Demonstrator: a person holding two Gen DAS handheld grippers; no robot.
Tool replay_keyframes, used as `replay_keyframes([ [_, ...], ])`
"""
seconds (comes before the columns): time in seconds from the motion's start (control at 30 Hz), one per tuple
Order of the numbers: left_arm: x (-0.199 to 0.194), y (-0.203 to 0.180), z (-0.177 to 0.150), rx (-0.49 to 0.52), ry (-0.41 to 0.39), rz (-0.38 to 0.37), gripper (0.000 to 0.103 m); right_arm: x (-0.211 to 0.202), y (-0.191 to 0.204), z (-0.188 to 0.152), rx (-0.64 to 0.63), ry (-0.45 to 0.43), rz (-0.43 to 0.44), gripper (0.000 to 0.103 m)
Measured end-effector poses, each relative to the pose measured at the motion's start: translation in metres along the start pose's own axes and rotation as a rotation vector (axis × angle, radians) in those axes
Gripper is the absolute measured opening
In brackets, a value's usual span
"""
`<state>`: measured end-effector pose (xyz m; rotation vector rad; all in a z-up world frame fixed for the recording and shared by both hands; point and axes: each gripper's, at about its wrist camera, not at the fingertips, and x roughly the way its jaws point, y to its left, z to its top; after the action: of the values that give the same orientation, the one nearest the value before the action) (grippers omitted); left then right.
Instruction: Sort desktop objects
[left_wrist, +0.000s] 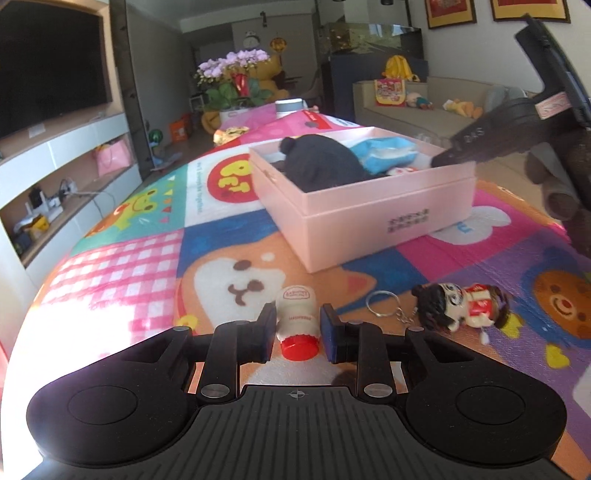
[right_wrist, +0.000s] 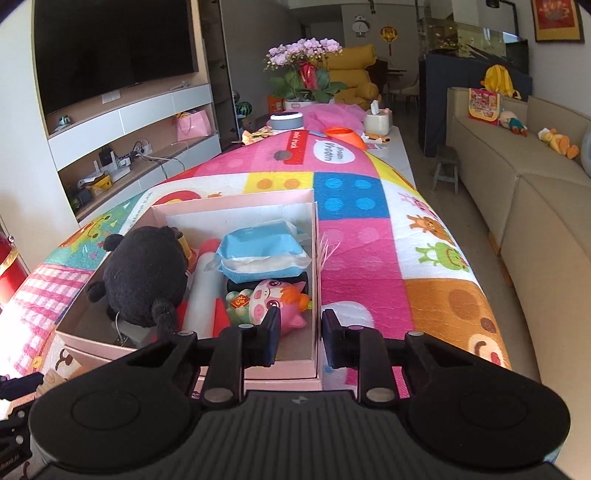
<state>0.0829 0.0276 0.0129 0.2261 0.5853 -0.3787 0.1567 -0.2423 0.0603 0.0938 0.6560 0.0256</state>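
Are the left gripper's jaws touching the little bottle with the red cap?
Apart. The left wrist view shows the left gripper straddling the little bottle, with slivers of mat showing between each jaw and the bottle's sides.

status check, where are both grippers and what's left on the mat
Left hand-held gripper open around small white red-capped bottle. Right hand-held gripper open, astride pink cardboard box wall. Doll keychain unsorted on mat.

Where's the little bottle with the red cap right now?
In the left wrist view, the small bottle lies on the play mat between the left hand-held gripper's fingers, left of the doll keychain, nearer than the pink box.
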Motion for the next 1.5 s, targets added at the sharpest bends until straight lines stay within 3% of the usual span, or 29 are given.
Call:
replay_keyframes([
  [0.13, -0.011, -0.006, -0.004, -0.042, 0.004, -0.079, 0.030, 0.009, 0.027, 0.005, -0.042, 0.007, 0.031, 0.024],
  [0.3, -0.020, -0.016, -0.010, -0.053, 0.000, -0.092, 0.034, -0.018, 0.042, -0.003, -0.067, -0.022, 0.080, 0.026],
  [0.33, -0.023, -0.016, -0.012, -0.059, 0.000, -0.090, 0.036, -0.030, 0.045, -0.008, -0.093, -0.047, 0.082, 0.030],
  [0.43, -0.027, -0.017, -0.015, -0.070, 0.001, -0.067, 0.053, -0.060, 0.053, -0.029, -0.162, -0.066, 0.142, 0.063],
  [0.53, -0.027, -0.017, -0.018, -0.082, 0.026, -0.035, 0.057, -0.079, 0.064, -0.059, -0.212, 0.029, 0.291, 0.064],
  [0.6, -0.025, -0.017, -0.019, -0.086, 0.044, -0.013, 0.059, -0.081, 0.074, -0.081, -0.247, 0.088, 0.322, 0.064],
  [0.7, -0.023, -0.018, -0.018, -0.084, 0.060, 0.018, 0.063, -0.074, 0.084, -0.104, -0.268, 0.129, 0.289, 0.061],
  [0.83, -0.020, -0.019, -0.015, -0.080, 0.077, 0.055, 0.070, -0.076, 0.086, -0.113, -0.268, 0.067, 0.203, 0.062],
  [0.87, -0.019, -0.020, -0.015, -0.075, 0.079, 0.065, 0.071, -0.075, 0.085, -0.114, -0.266, 0.060, 0.182, 0.067],
  [1.03, -0.017, -0.026, -0.012, -0.014, 0.081, 0.122, 0.079, -0.073, 0.072, -0.112, -0.211, 0.063, 0.179, 0.070],
  [1.1, -0.018, -0.025, -0.012, 0.001, 0.085, 0.132, 0.083, -0.073, 0.072, -0.112, -0.217, 0.063, 0.174, 0.074],
  [1.17, -0.022, -0.021, -0.015, 0.004, 0.089, 0.143, 0.085, -0.072, 0.073, -0.112, -0.209, 0.067, 0.154, 0.086],
  [1.3, -0.023, -0.007, -0.018, -0.011, 0.088, 0.210, 0.094, -0.071, 0.068, -0.110, -0.178, 0.073, 0.145, 0.088],
  [1.4, -0.021, 0.005, -0.017, -0.030, 0.088, 0.257, 0.094, -0.068, 0.069, -0.110, -0.176, 0.085, 0.137, 0.099],
  [1.5, -0.021, 0.009, -0.017, -0.033, 0.085, 0.279, 0.094, -0.067, 0.066, -0.109, -0.158, 0.095, 0.150, 0.103],
])
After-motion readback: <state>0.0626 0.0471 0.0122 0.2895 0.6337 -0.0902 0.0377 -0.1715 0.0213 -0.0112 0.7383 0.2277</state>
